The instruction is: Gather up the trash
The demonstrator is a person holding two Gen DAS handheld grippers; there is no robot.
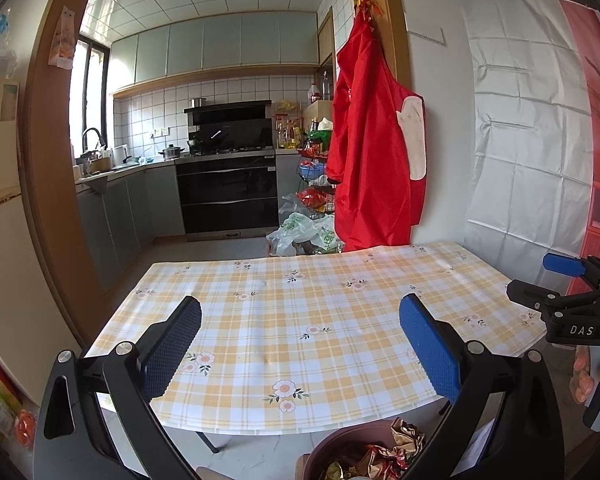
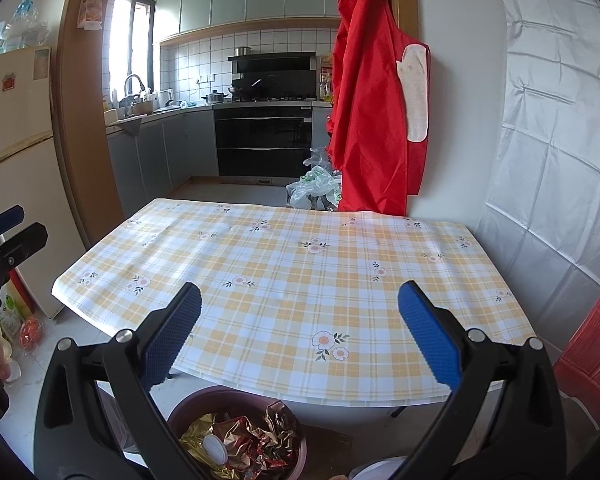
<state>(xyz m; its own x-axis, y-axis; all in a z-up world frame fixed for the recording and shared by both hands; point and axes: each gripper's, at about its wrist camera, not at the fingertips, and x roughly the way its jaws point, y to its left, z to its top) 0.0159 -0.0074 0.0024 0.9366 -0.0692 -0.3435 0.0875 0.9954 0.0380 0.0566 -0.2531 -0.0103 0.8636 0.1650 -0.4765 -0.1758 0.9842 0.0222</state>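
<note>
- We are holding the left gripper [image 1: 300, 344] with its blue-padded jaws wide apart, nothing between them, above the table [image 1: 260, 280] in its yellow plaid floral cloth.
- We are seeing a maroon bin [image 1: 332, 450] below the table's near edge, holding crumpled foil wrappers [image 1: 384, 454].
- We are catching the right gripper [image 1: 560, 276] at the right edge, a hand [image 1: 592, 376] gripping its handle.
- We are facing a red apron [image 1: 372, 152] hanging beyond the table.
</note>
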